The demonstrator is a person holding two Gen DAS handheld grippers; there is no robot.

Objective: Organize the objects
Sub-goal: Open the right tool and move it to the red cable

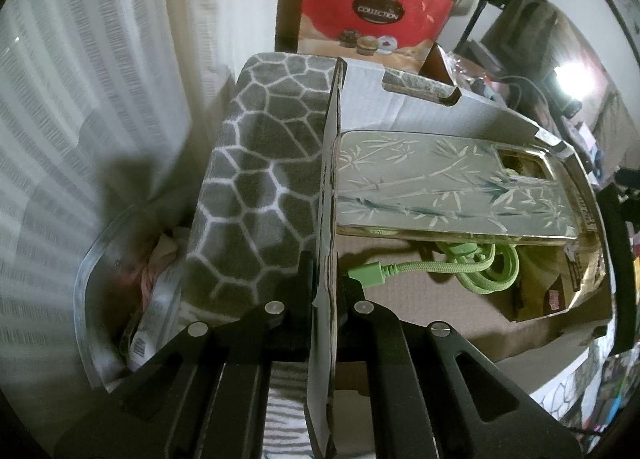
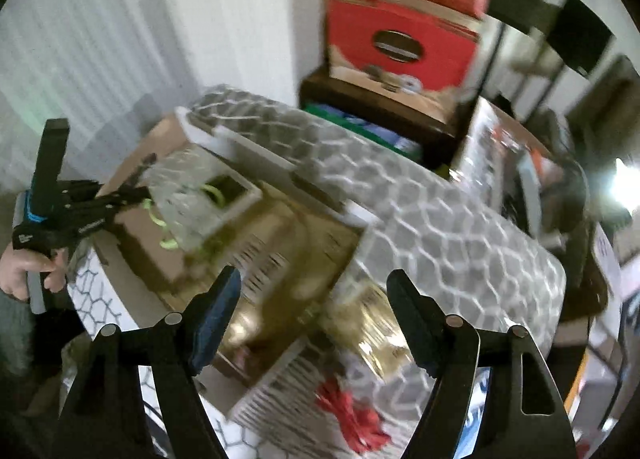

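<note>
My left gripper [image 1: 326, 283] is shut on the near side wall of an open cardboard box [image 1: 326, 187]. Inside the box lie a clear phone case with a bamboo print [image 1: 452, 195] and a coiled green cable [image 1: 476, 267]. In the blurred right wrist view my right gripper [image 2: 314, 319] is open and empty above the box [image 2: 144, 227]. The left gripper [image 2: 132, 195] shows there at the box's left edge, held by a hand. The case [image 2: 188, 195] and the cable [image 2: 168, 244] show there too.
The box rests on a grey blanket with a white honeycomb pattern [image 1: 260, 179]. A clear plastic bin with soft items [image 1: 120, 279] is at the left. A red gift bag [image 1: 372, 15] stands behind. White curtains hang at the left. Red ribbon [image 2: 352, 415] lies below the right gripper.
</note>
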